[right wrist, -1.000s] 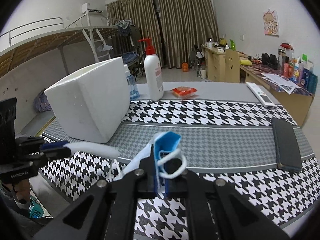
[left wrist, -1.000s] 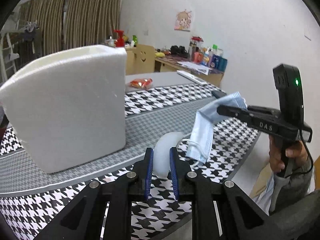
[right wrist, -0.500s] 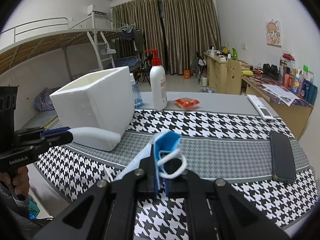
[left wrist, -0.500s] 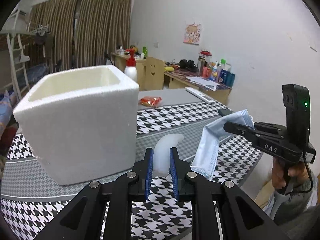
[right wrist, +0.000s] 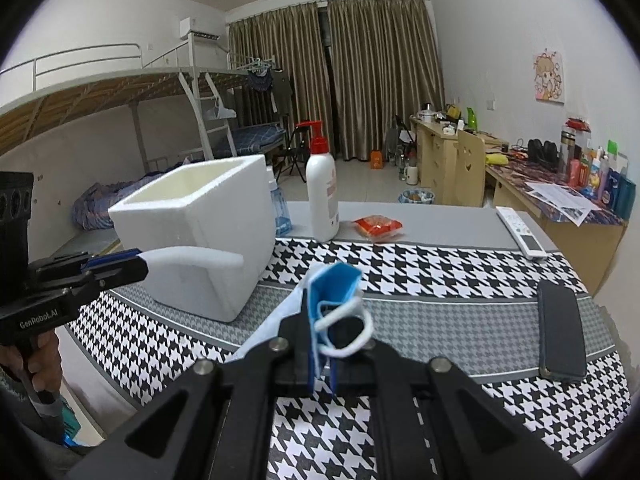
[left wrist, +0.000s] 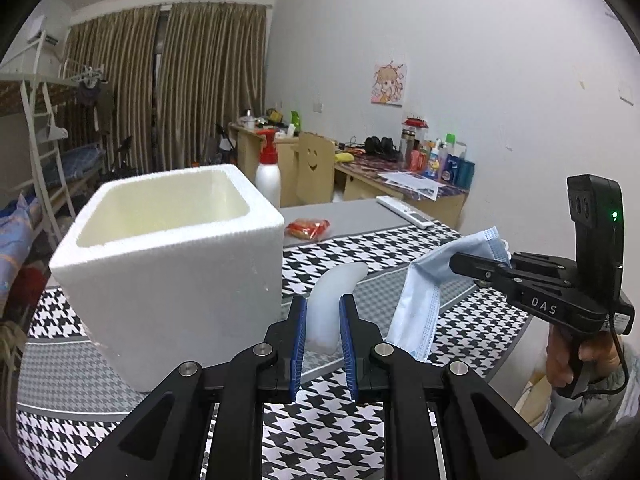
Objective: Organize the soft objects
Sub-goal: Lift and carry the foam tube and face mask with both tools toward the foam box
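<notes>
My left gripper [left wrist: 323, 312] is shut on a curved white foam piece [left wrist: 333, 300] that sticks out forward and up; the right wrist view shows this foam piece [right wrist: 192, 257] jutting from the left gripper [right wrist: 138, 264]. My right gripper [right wrist: 320, 320] is shut on a light blue face mask [right wrist: 332, 284] with a white ear loop curling over the fingers. From the left wrist view the mask [left wrist: 424, 300] hangs down from the right gripper [left wrist: 456, 262]. An open white foam box [left wrist: 168, 256] stands on the table, left of both grippers, with its inside [left wrist: 160, 208] showing bare.
The table carries a houndstooth cloth [right wrist: 420, 256]. On it lie a black phone [right wrist: 560, 328], a white remote [right wrist: 520, 232], a red snack packet [right wrist: 376, 226] and a white pump bottle [right wrist: 322, 196]. A person's hand [left wrist: 568, 356] holds the right gripper's handle.
Both grippers have risen with their loads. The foam box's open top now shows from above in the left wrist view.
</notes>
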Demonstrator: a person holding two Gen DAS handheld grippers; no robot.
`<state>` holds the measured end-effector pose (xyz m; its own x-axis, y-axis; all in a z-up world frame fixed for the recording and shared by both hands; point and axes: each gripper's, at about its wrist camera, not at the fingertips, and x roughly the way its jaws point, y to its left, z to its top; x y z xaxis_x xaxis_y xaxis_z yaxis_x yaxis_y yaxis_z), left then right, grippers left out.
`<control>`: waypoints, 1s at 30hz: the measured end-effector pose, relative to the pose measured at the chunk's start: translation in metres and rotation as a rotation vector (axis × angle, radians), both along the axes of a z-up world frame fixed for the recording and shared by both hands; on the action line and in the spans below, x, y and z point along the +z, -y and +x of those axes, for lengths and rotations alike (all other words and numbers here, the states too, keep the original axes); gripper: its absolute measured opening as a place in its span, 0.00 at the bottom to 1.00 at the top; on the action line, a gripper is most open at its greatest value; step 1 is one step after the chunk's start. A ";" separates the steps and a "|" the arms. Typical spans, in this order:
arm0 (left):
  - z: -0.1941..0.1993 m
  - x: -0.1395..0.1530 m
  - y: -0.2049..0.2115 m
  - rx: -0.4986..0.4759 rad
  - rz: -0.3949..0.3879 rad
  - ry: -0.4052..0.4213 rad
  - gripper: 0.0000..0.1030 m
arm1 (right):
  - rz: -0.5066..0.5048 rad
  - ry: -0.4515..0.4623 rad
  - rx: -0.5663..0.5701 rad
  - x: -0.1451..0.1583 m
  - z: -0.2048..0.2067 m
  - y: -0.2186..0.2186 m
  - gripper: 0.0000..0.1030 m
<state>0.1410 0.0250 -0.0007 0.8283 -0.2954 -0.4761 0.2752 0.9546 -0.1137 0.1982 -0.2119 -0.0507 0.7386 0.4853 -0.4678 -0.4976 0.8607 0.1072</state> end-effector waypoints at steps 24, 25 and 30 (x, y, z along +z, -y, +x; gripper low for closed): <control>0.004 0.033 -0.003 0.041 0.027 0.082 0.17 | -0.004 0.091 0.039 0.028 -0.003 -0.007 0.07; 0.005 0.034 -0.002 0.043 0.029 0.084 0.17 | -0.005 0.095 0.042 0.030 -0.003 -0.008 0.07; 0.009 0.041 -0.003 0.057 0.038 0.097 0.17 | -0.007 0.104 0.053 0.034 0.000 -0.011 0.07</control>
<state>0.1499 0.0277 0.0398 0.8859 -0.2299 -0.4030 0.2282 0.9722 -0.0530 0.1977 -0.2006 -0.0171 0.7567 0.5219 -0.3937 -0.5504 0.8336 0.0472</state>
